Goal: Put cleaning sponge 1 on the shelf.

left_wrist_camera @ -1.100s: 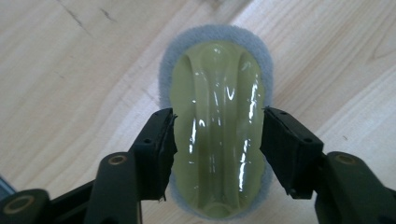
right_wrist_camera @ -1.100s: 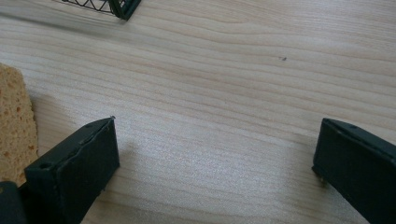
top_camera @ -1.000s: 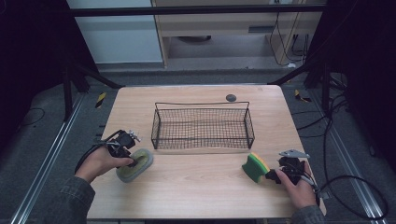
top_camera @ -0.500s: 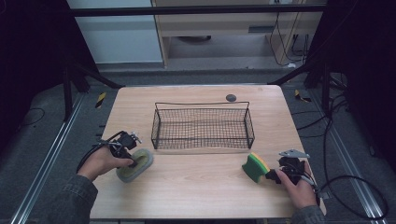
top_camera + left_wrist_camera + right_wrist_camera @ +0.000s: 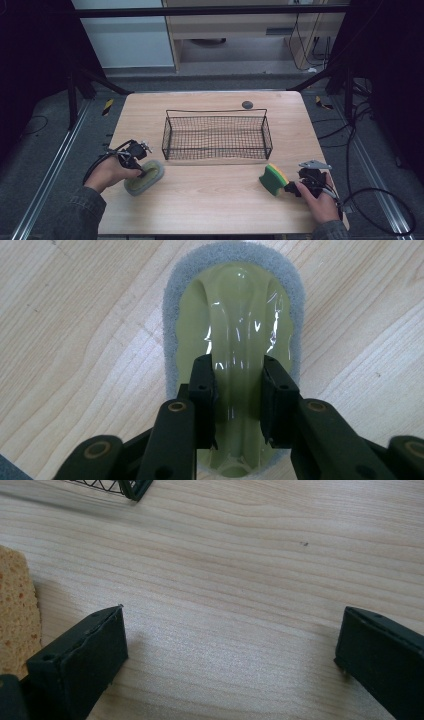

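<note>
Scrubber (image 5: pixel 235 335) with grey pad lies on the pale wood table (image 5: pixel 210 200), left gripper (image 5: pixel 239 390) clenched on its handle; right gripper (image 5: pixel 230 650) released beside a sponge (image 5: pixel 273 179); nothing moved since earlier.

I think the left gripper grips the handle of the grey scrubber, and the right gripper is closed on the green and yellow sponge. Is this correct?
Not quite. The right gripper is open: the right gripper view shows its jaws wide apart over bare table, the sponge outside them. The left gripper does grip the scrubber handle.

The high view looks down on the whole table (image 5: pixel 210 200); both gripper views skim its wood closely.
</note>
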Available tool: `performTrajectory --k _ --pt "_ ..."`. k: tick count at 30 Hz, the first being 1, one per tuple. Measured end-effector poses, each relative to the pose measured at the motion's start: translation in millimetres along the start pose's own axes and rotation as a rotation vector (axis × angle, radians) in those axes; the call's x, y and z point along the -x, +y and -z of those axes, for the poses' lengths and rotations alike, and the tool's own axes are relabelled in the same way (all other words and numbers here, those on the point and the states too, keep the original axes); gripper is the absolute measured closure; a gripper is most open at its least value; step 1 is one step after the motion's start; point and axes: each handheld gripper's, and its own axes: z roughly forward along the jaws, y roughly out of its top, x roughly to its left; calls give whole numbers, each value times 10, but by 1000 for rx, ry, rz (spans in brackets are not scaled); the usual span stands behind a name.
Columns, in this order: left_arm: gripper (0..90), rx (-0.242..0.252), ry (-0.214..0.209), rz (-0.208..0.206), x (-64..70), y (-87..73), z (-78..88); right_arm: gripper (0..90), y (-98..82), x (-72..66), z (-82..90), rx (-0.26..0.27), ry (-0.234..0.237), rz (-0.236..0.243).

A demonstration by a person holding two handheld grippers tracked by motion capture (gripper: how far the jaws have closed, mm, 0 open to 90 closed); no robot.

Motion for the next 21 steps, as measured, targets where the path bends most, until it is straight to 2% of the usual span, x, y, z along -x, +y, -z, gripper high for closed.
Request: performTrajectory --k 5,12,21 --pt "708 11 3 -23 22 -27 90 4 2 1 0 0 2 1" --pt "708 35 9 -87 120 -68 226 4 3 2 -2 0 3 2" --pt "709 71 21 -129 212 -129 386 4 2 5 -2 2 5 5"
